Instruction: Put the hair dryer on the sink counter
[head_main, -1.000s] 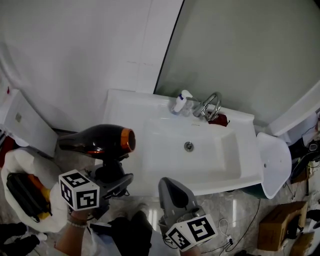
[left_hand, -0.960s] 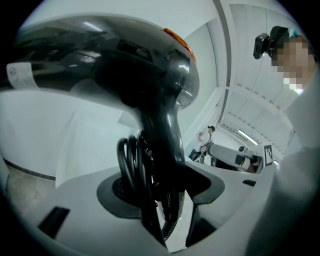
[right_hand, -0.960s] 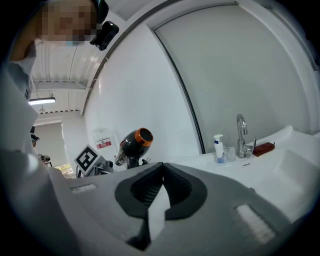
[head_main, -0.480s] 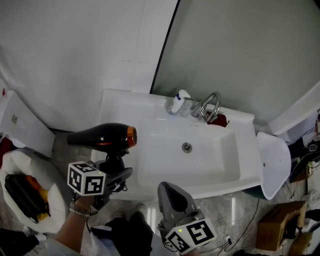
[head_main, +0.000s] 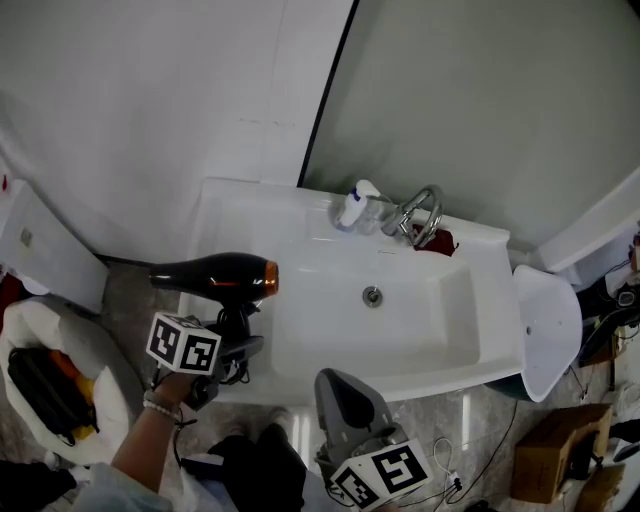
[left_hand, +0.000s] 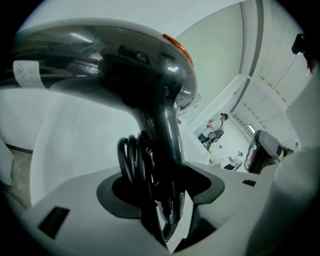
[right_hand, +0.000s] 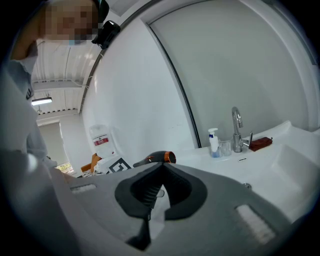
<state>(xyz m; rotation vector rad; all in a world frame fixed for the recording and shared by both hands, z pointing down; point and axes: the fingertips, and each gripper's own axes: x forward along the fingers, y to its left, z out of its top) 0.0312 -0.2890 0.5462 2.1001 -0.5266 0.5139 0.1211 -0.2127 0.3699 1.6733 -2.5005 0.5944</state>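
Overhead, my left gripper (head_main: 233, 338) grasps the black hair dryer (head_main: 215, 275) by its handle, at the front left corner of the white sink counter (head_main: 228, 215). The left gripper view shows both jaws pressed on that handle, with the dryer's coiled black cord (left_hand: 131, 161) bunched between them beside it. The dryer's body lies level above the jaws. Its tapered end points left, away from the sink, and its orange-ringed end reaches in over the counter's left edge, as seen from the head view. It is carried in the air and has not been set down on the counter.

My right gripper (head_main: 336, 380) hangs lower in the head view, in front of the counter's front edge. Its jaws are clenched tip to tip with nothing between them, as the right gripper view (right_hand: 161, 168) makes plain. That same view catches the hair dryer (right_hand: 156, 158) just above its closed tips, against the white wall.

At the back of the counter a chrome faucet (head_main: 421, 212) stands behind the basin (head_main: 420, 320). A white pump bottle (head_main: 356, 204) stands just to the faucet's left, and a small dark red object (head_main: 438, 240) lies just to its right. The drain (head_main: 372, 295) sits near the middle of the basin. On the floor to the left a white bag (head_main: 30, 340) holds something black and orange. A cardboard box (head_main: 552, 452) sits at the lower right.
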